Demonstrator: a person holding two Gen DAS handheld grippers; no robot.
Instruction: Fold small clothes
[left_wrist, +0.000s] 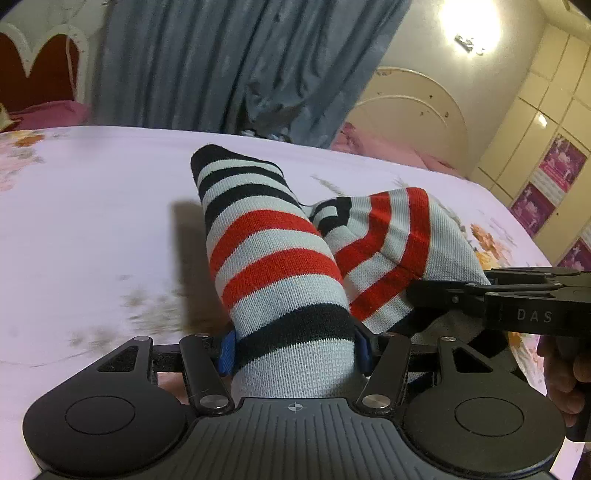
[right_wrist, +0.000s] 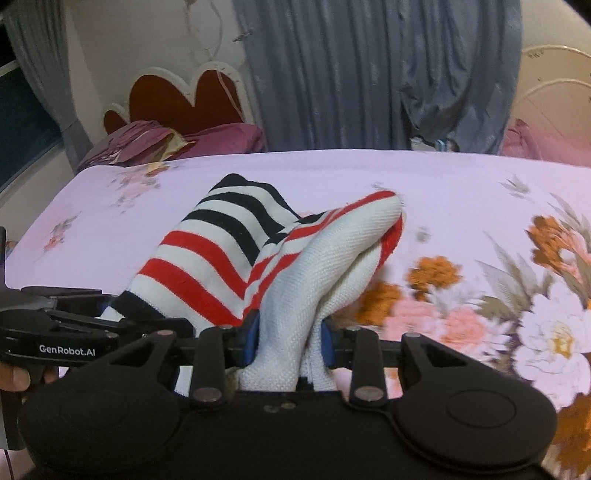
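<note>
"GenRobot.AI" on left gripper (right_wrist: 66, 334)

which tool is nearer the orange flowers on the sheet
Right. The right tool grips the striped garment just beside the orange flowers; the left tool grips farther away.

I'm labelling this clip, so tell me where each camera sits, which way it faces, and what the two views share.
Left wrist: sits on the left hand-held gripper, looking forward and down over the bed sheet; its pads clamp the striped garment; the right hand-held gripper and fingers enter at right.
Right wrist: sits on the right hand-held gripper, facing the same bed; it pinches the garment's white part; the left hand-held gripper enters at left.
Shared: garment, sheet, grey curtain.
</note>
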